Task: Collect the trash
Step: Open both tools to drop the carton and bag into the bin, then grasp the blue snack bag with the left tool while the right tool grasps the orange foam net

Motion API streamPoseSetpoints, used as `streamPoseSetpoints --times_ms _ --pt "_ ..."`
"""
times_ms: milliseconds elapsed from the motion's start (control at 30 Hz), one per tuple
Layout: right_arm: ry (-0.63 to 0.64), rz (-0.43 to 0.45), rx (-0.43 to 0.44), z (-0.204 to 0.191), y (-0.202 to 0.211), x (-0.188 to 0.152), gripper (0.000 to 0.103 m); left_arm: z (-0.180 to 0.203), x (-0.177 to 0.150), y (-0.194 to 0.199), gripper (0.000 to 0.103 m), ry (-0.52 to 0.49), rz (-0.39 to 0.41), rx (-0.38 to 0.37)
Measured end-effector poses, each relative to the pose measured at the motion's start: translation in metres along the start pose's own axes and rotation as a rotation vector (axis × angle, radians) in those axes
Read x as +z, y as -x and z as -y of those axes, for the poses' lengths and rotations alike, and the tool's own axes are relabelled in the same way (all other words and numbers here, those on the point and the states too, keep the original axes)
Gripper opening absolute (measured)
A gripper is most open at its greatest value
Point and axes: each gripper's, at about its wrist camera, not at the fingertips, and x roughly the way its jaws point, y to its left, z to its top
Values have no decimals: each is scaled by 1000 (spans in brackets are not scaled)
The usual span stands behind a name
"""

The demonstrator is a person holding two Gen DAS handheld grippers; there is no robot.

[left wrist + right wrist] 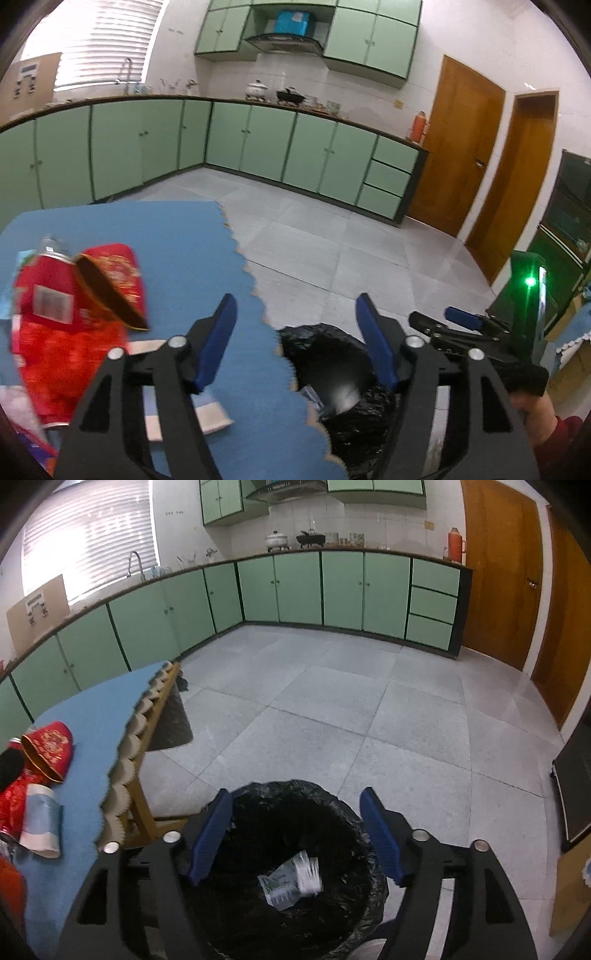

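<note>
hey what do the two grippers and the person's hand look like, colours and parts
Both the left gripper and the right gripper look alike: matte black angular linkage arms with silver round pivot pins, ending in flat blue finger pads. In the left wrist view, the right hand is bare, with a dark red sleeve cuff.

Glossy crinkled black plastic bin liner (295, 849), matt blue table cloth (92, 720), bare wooden table frame (144, 812).

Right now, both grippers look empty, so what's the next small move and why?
Probably swing the right gripper back toward the table. It hangs open over the bin, where a wrapper already lies, and the left gripper is open too, while red items remain on the table.
</note>
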Motion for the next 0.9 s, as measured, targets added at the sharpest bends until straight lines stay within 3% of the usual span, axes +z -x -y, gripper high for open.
streamPoseSetpoints --times_ms 133,200,367,567,733,900 --pt "12 67 27 -20 27 7 94 -12 8 36 83 -1 46 58" --pt "25 94 59 -36 41 10 97 -22 11 58 83 -7 62 93" --pt "65 117 172 -82 67 7 97 -58 12 113 86 11 101 193" --pt "95 124 272 -135 89 -16 97 -101 -13 170 86 39 96 353" --pt "154 99 304 -172 84 -32 97 -128 -36 182 86 77 46 401" --pt "213 38 292 -196 64 -53 93 -152 -62 177 86 143 -16 394"
